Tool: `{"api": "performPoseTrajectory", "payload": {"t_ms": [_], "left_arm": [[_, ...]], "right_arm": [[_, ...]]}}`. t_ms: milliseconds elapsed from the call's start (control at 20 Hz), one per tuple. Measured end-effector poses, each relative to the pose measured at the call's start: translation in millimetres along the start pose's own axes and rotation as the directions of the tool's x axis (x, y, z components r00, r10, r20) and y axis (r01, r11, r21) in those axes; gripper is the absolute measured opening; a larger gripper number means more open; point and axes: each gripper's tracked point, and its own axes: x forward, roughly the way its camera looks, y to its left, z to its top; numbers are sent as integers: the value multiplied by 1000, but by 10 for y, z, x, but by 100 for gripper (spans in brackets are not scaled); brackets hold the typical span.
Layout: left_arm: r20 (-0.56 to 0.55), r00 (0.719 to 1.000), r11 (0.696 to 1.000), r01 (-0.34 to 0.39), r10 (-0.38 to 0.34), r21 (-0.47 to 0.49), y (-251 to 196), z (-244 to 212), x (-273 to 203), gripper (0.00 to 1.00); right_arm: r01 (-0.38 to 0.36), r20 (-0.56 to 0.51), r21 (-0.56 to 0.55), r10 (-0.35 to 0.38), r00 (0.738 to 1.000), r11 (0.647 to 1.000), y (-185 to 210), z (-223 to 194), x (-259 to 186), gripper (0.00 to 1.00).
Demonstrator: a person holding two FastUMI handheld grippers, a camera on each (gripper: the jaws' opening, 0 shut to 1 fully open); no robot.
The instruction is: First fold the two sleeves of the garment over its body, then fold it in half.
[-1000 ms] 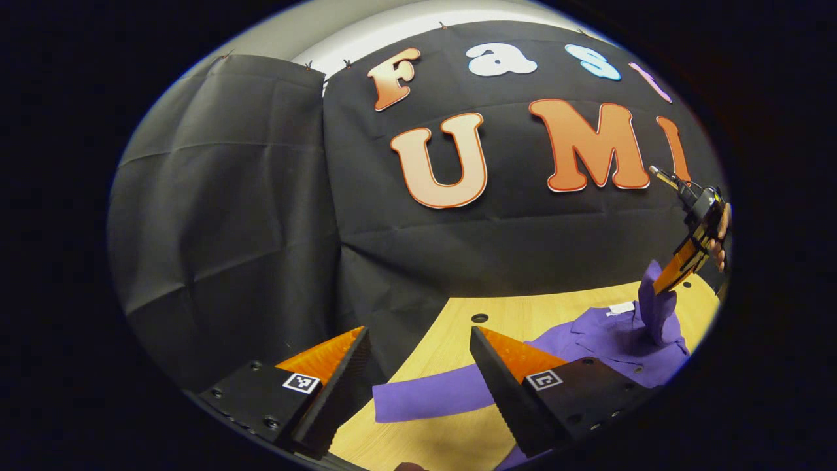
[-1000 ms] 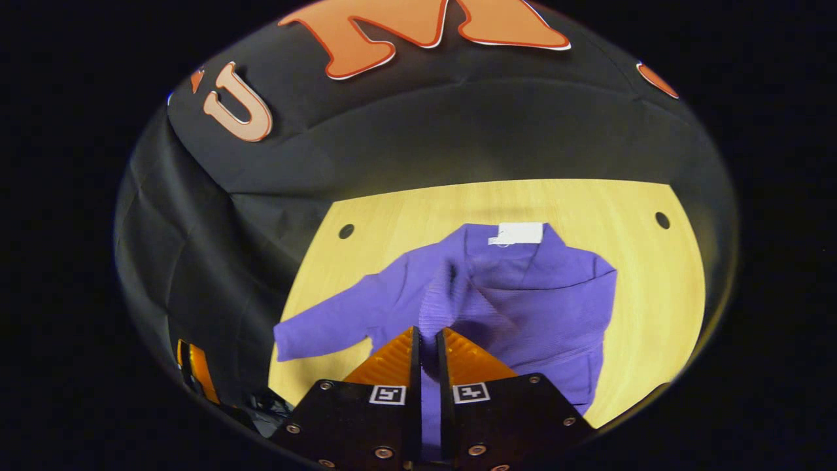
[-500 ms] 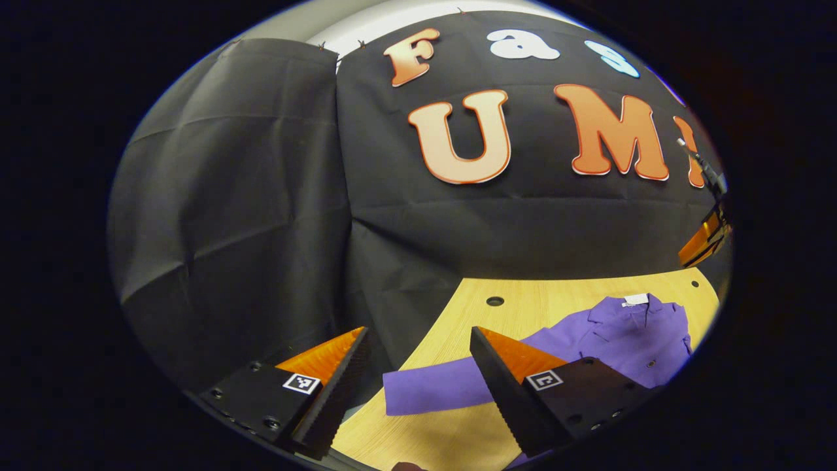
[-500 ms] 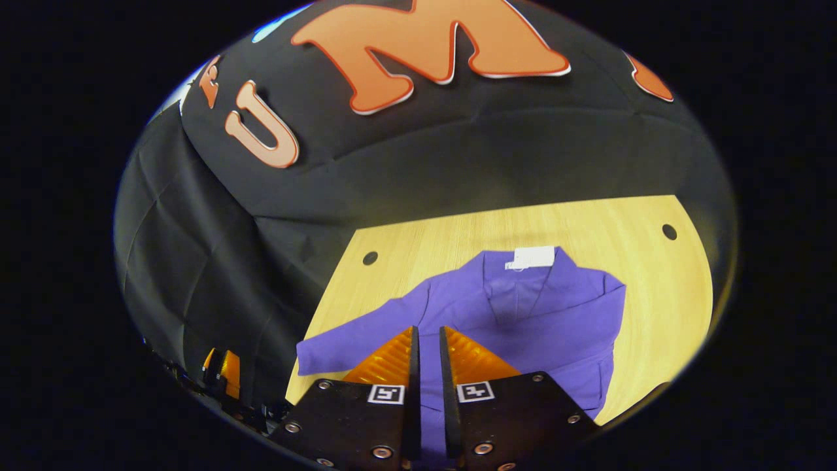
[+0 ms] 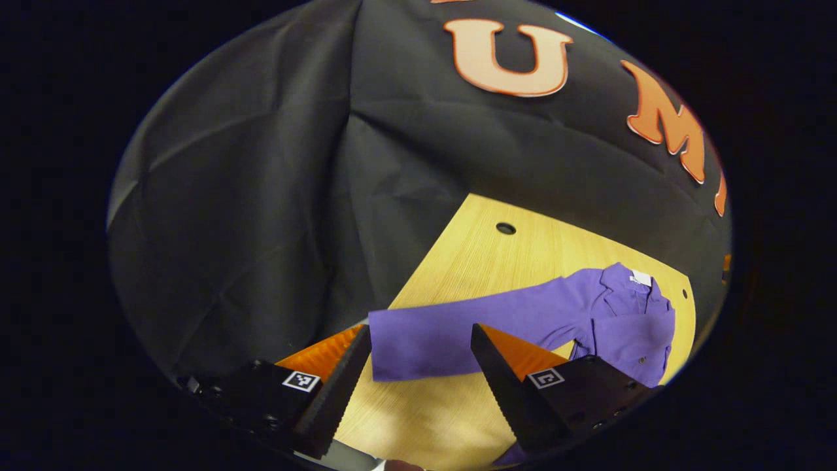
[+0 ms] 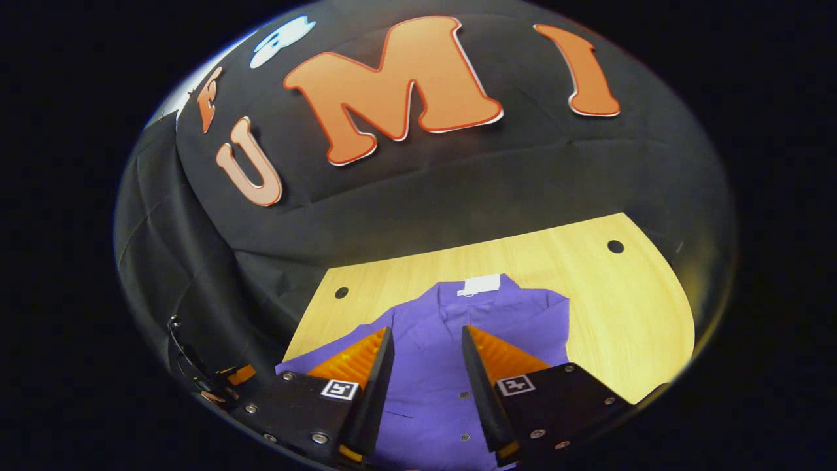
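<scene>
With one sleeve seemingly laid over the body already, judged to be at the second sleeve step, the fold in half not yet begun. Purple garment (image 6: 431,366) lying flat on the wooden table (image 6: 628,314), collar and white tag toward the booth wall, button placket running down the middle in the right gripper view. Left sleeve (image 5: 458,330) stretched straight out from the shoulder across the table toward the table's edge, its cuff end lying between the fingers of the left gripper (image 5: 418,373) in the left gripper view. Left gripper spread wide, holding nothing, above the cuff rather than on it as far as can be told. Right gripper (image 6: 425,373) also parted, nothing pinched between its fingers, poised over the garment's chest. Next move, by judgement: lowering the left gripper onto the cuff, pinching both layers of cloth, then lifting and carrying the sleeve across onto the body without dragging the rest out of place
</scene>
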Motion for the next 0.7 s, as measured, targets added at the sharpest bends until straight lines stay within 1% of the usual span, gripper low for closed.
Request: {"api": "performPoseTrajectory", "payload": {"t_ms": [50, 100, 150, 200, 250, 300, 400, 550, 700], "left_arm": [[-39, 999, 1000, 0, -1, -8, 57, -36, 89, 99], [-77, 997, 1000, 8, -9, -13, 52, -90, 209, 99], [-116, 993, 1000, 3, -5, -18, 66, -146, 297, 99], [-152, 988, 1000, 0, -4, -26, 79, -209, 393, 99], [-190, 982, 999, 1, -8, -37, 88, -272, 480, 98], [-229, 973, 999, -2, -9, -44, 102, -336, 527, 98], [-299, 954, 998, -4, -14, -58, 109, -442, 647, 98], [-398, 917, 996, -10, -28, -92, 115, -639, 794, 98], [-472, 881, 992, -31, -32, -124, 148, -828, 918, 98]], "right_arm": [[30, 7, -7, -30, 1000, 1000, -83, -38, -54, 55], [62, 15, -19, -62, 998, 998, -150, -73, -95, 73], [83, 15, -25, -82, 996, 996, -195, -112, -131, 77], [85, 18, -29, -85, 996, 996, -202, -129, -166, 83], [88, 20, -32, -88, 996, 996, -201, -147, -193, 86], [86, 30, -38, -85, 996, 996, -189, -140, -233, 91], [82, 57, -50, -79, 995, 995, -183, -87, -305, 95], [82, 83, -85, -74, 994, 993, -233, -12, -403, 95], [108, 100, -126, -95, 990, 986, -354, 32, -506, 95]]}}
